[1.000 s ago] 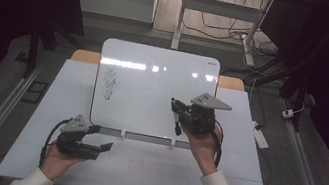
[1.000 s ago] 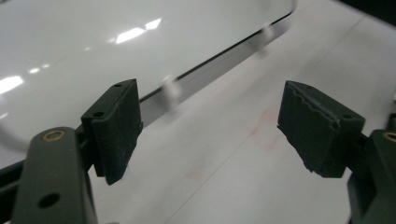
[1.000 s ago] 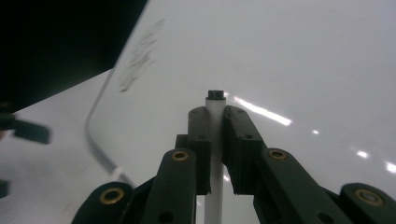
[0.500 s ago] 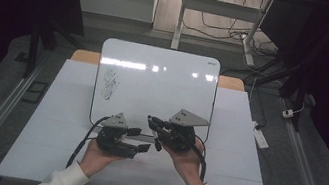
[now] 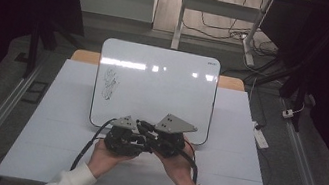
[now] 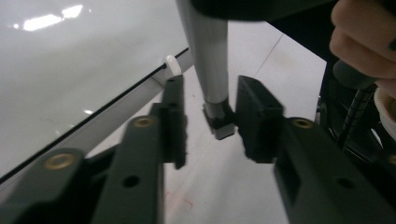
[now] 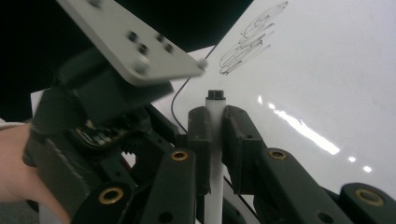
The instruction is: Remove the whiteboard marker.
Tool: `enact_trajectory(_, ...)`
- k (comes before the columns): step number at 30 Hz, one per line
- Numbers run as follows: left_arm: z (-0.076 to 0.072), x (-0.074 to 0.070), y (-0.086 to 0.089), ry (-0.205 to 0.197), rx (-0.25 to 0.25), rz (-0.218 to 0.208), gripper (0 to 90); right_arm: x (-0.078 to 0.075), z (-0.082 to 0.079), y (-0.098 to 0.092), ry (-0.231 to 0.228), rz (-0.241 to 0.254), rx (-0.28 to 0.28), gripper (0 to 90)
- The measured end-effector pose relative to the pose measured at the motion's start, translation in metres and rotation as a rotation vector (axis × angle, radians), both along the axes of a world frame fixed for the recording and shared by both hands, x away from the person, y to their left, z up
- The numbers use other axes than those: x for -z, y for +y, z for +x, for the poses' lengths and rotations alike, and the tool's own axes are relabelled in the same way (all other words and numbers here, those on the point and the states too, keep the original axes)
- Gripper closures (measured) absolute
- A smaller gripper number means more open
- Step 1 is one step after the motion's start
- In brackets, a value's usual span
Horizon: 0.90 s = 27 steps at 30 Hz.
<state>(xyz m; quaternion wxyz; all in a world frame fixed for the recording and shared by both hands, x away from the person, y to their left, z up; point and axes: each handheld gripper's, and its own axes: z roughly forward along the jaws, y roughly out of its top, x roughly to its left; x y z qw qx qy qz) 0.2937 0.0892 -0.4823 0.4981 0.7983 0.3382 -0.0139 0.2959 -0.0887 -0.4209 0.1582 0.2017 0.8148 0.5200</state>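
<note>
The right tool [image 7: 214, 125] is clamped on a white marker [image 7: 215, 154] above the whiteboard's [image 5: 163, 87] near edge; the left tool [image 6: 208, 123], jaws just closing around its dark cap end [image 6: 219, 119], hasn't pinched it. Closing off-centre could skew the marker. Both hands sit together, low over the tabletop [image 5: 243, 156].

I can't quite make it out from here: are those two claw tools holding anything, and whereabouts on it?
The right gripper clamps a white marker around its barrel. The marker's dark tip sits between the left gripper's closing jaws, not clearly pinched.
</note>
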Motion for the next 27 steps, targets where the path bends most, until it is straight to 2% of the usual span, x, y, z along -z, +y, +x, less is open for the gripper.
enact_trajectory(2,0.0,0.001,0.0,0.002,-0.002,-0.004,73.5,-0.001,-0.003,0.002,-0.021,-0.014,0.001,80.3)
enact_trajectory(5,0.0,0.0,0.002,0.01,-0.003,-0.003,75.2,-0.001,-0.005,0.004,-0.038,-0.021,-0.002,80.2)
enact_trajectory(13,0.0,0.0,0.007,0.006,-0.01,0.009,77.2,-0.001,-0.005,0.004,-0.035,-0.013,-0.012,78.7)
enact_trajectory(14,0.0,0.0,0.009,0.003,-0.011,0.011,77.4,-0.002,-0.004,0.001,-0.022,0.032,-0.015,67.3)
enact_trajectory(16,0.0,-0.002,0.013,-0.01,-0.018,0.011,77.5,-0.006,-0.002,-0.007,-0.01,0.074,-0.013,61.1)
enact_trajectory(17,0.0,-0.003,0.016,-0.017,-0.025,0.012,77.5,-0.006,-0.002,-0.007,-0.01,0.074,-0.013,61.1)
enact_trajectory(19,0.0,-0.005,0.024,-0.031,-0.04,0.008,77.6,-0.009,-0.001,-0.023,-0.005,0.101,0.001,55.8)
enact_trajectory(21,-0.001,-0.008,0.033,-0.05,-0.06,0.005,77.6,-0.007,-0.001,-0.035,-0.008,0.097,0.022,53.1)
enact_trajectory(22,-0.001,-0.009,0.038,-0.06,-0.071,0.009,77.6,-0.007,-0.001,-0.035,-0.008,0.097,0.022,53.1)
enact_trajectory(25,-0.003,-0.013,0.055,-0.091,-0.111,0.02,77.7,0.001,-0.002,-0.058,-0.015,0.075,0.068,50.8)
enact_trajectory(26,-0.003,-0.014,0.06,-0.097,-0.124,0.018,77.6,0.01,-0.003,-0.077,-0.015,0.051,0.097,50.2)
enact_trajectory(27,-0.003,-0.015,0.066,-0.104,-0.138,0.013,77.6,0.01,-0.003,-0.077,-0.015,0.051,0.097,50.2)
